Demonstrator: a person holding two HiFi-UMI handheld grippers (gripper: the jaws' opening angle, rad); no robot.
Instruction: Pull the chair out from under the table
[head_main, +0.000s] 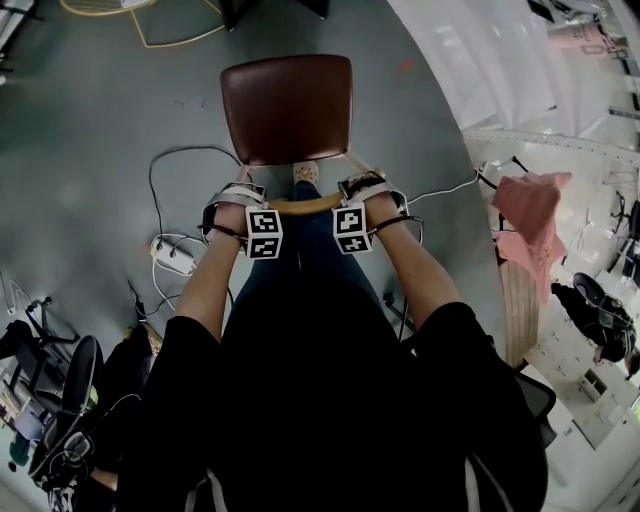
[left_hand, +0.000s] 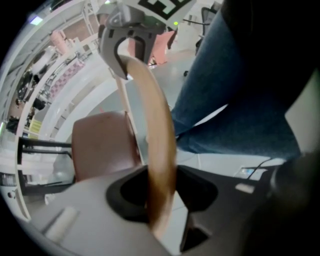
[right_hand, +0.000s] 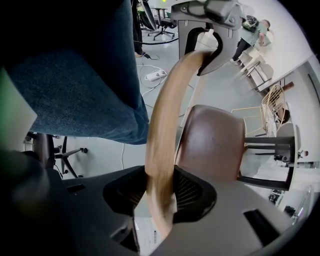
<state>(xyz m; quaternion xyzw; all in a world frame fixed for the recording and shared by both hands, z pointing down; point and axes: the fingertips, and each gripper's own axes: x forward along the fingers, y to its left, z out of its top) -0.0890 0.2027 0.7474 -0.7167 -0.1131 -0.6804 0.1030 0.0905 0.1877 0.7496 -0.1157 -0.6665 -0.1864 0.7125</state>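
Head view: the person's black top (head_main: 330, 400) fills the bottom. Past it, the left hand-held gripper (head_main: 243, 203) and right hand-held gripper (head_main: 365, 195) both point down onto the curved wooden backrest (head_main: 305, 205) of the chair (head_main: 287, 108); the chair stands on the grey floor (head_main: 90, 120), apart from the white worktop (head_main: 470, 70) on the right, so I'd call it pretty much out already; a power strip (head_main: 172, 256) and cables (head_main: 160, 175) lie off to the left.

Left gripper view: jaws clamped on the backrest, wood running straight through between them; brown seat (left_hand: 102, 145) beyond.

Right gripper view: same deal, pads pinching the backrest; a jeans leg (right_hand: 85, 95) right beside it.

What could bite: hauling from the top could tip the chair back into the person's legs; that smooth curved wood might slide through the pads; a chair foot could snag those cables.
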